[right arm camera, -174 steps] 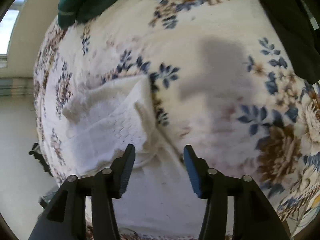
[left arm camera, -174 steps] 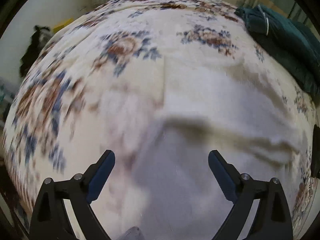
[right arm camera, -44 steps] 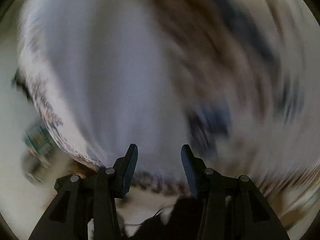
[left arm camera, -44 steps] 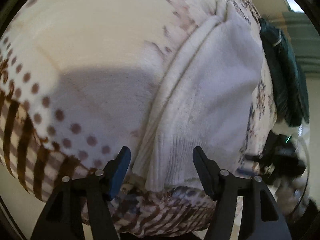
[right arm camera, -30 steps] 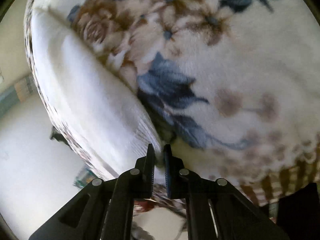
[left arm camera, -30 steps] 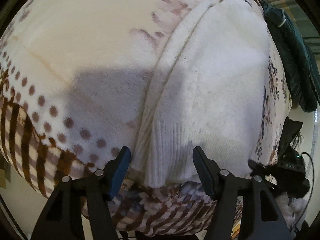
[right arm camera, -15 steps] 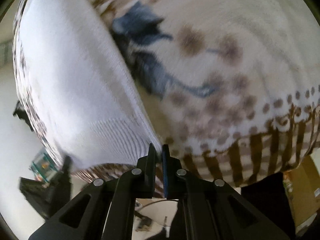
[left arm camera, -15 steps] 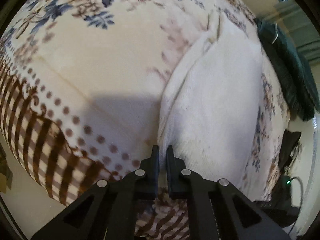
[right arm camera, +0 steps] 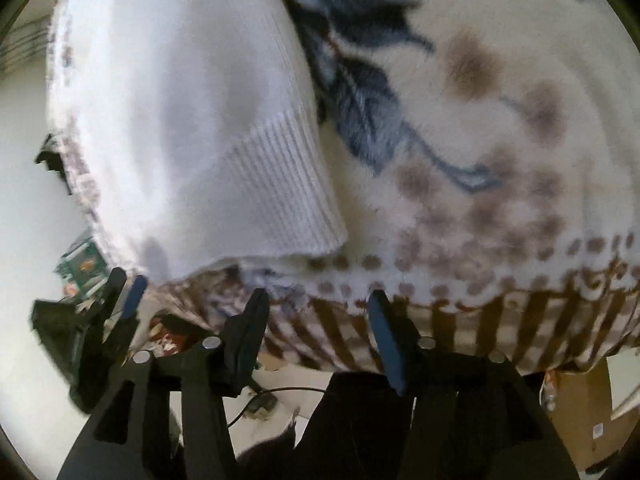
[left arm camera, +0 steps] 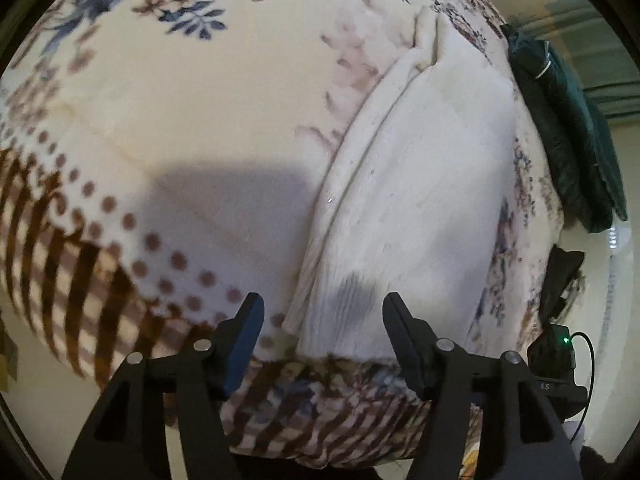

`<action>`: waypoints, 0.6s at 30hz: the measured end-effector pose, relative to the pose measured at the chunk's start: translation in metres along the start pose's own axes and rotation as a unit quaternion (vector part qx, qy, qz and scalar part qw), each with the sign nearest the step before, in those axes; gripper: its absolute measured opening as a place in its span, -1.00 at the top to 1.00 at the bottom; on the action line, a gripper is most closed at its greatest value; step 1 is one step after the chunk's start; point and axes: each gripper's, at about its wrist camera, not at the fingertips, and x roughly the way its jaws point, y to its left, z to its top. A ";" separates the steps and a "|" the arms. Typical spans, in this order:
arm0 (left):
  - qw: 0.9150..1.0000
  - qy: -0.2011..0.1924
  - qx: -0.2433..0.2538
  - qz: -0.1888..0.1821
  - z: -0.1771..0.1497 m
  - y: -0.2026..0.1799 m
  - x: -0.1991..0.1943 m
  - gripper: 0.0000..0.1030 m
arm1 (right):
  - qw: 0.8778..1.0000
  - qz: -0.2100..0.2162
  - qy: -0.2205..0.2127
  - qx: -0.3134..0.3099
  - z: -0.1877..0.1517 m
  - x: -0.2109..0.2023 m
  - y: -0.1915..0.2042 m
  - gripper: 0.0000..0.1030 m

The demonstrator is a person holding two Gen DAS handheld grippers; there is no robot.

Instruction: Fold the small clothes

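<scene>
The white knitted sweater with a ribbed hem [left arm camera: 420, 184] lies folded lengthwise on the cream floral fleece blanket [left arm camera: 200, 112], its hem at the blanket's near edge where the brown striped border begins. The left claw [left arm camera: 323, 336] hangs just above the hem's left corner with its jaws opening and nothing gripped; in the right wrist view the right claw [right arm camera: 318, 322] is likewise opening, empty, just off the hem's right corner [right arm camera: 320, 236]. Judged from this layout, the step in hand is release after a fold. Let both claws open fully and lift clear before moving sideways, so that the pads do not drag the ribbing. For the next fold, grip both hem corners evenly and carry them toward the collar end [left arm camera: 428, 36], keeping the edges aligned. A dark green garment [left arm camera: 568, 120] lies well apart.
</scene>
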 end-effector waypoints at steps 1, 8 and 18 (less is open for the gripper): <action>1.000 0.004 0.003 0.001 0.004 0.000 0.005 -0.15 | 1.000 0.003 -0.013 -0.005 0.000 -0.010 -0.003 -0.06; 0.998 0.050 0.033 -0.015 0.021 -0.006 0.060 -0.13 | 0.996 0.058 -0.068 0.009 0.044 -0.010 -0.016 -0.18; 0.998 0.053 0.016 -0.023 0.014 0.003 0.032 0.78 | 0.998 0.035 -0.048 0.014 0.041 0.024 0.005 0.88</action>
